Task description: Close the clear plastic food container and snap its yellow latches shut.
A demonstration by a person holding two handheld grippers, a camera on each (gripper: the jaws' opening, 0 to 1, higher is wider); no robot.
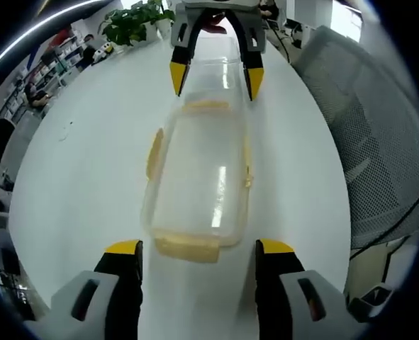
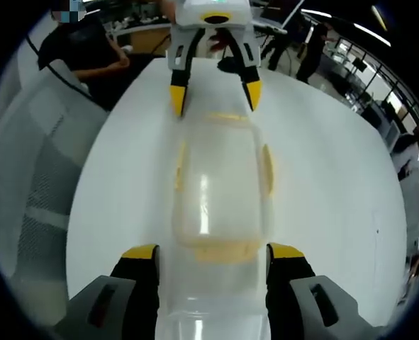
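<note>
While the clear rectangular plastic food container (image 1: 198, 188) lies lengthwise on the white oval table (image 1: 74, 184), the two grippers face each other over it from opposite ends. The left gripper (image 1: 198, 248) stands wide, its jaws either side of the near end latch (image 1: 188, 248), not touching. The right gripper (image 2: 213, 251) is equally wide, straddling the other end. The yellow side latches (image 1: 154, 152) sit flared outward. A grey mesh chair (image 1: 369, 134) stands beside the table

bright overhead light, glare streaks, fisheye-warped edges
</note>
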